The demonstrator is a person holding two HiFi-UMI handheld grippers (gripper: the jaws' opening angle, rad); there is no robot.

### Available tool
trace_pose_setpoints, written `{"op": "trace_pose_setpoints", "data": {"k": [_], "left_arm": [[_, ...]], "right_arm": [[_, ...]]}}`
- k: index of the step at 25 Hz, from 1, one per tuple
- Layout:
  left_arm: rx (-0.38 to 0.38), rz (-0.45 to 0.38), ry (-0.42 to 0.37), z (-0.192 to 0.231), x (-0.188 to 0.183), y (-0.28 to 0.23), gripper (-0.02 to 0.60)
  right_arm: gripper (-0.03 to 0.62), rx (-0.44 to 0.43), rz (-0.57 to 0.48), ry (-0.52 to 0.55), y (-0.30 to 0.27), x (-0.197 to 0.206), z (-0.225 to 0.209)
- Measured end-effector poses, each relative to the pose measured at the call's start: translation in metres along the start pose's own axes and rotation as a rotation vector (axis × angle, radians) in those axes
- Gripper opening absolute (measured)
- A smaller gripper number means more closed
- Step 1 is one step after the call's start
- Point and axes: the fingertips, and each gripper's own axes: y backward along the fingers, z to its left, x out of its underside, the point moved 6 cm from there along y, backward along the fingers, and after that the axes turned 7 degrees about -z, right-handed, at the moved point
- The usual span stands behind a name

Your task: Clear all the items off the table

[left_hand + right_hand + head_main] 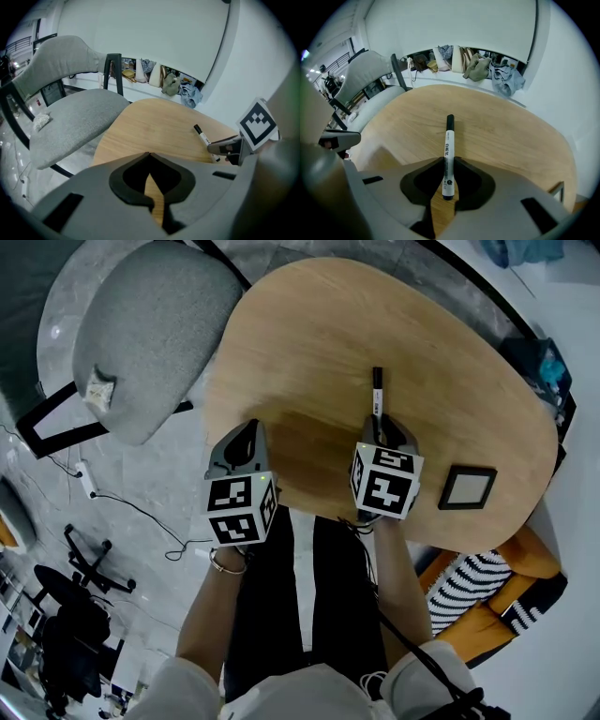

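Observation:
A black-and-white marker pen (377, 395) lies on the oval wooden table (309, 343), pointing away from me. My right gripper (380, 425) is shut on the marker's near end. In the right gripper view both jaw tips press the marker's barrel (448, 154) from either side, and its black cap points ahead. My left gripper (249, 427) hovers at the table's near left edge. Its jaws are shut and hold nothing, with their tips meeting (149, 154). The left gripper view also shows the marker (202, 136) and the right gripper (229, 146) off to the right.
A small black-framed square (468, 487) lies on the table to the right of my right gripper. A grey upholstered chair (150, 334) stands off the table's left side. An orange seat with striped fabric (487, 587) sits below the table's right edge. Cables run across the floor at left.

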Motion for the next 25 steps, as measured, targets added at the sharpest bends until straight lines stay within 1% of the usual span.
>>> {"op": "trace_pose_setpoints", "data": {"k": [6,10,14,18,23,25], "left_arm": [[-0.043,-0.013,0.048,0.029,0.003,0.009,0.006],[-0.085,-0.035,0.106,0.058,0.002,0.021,0.007],[-0.129,-0.052,0.152,0.095,0.007,0.039,0.008],[-0.182,-0.064,0.204,0.137,0.019,0.059,0.006],[-0.266,-0.086,0.297,0.184,0.037,0.085,0.006],[-0.293,-0.101,0.325,0.203,0.04,0.095,0.006]], "right_arm": [[0.081,-0.017,-0.014,0.016,0.002,-0.01,0.022],[0.081,-0.046,-0.023,0.057,0.001,-0.025,0.053],[0.081,-0.084,-0.037,0.108,0.0,-0.04,0.098],[0.081,-0.139,-0.047,0.162,-0.002,-0.051,0.153],[0.081,-0.23,-0.047,0.276,-0.002,-0.062,0.227],[0.081,-0.257,-0.044,0.306,-0.003,-0.066,0.253]]}}
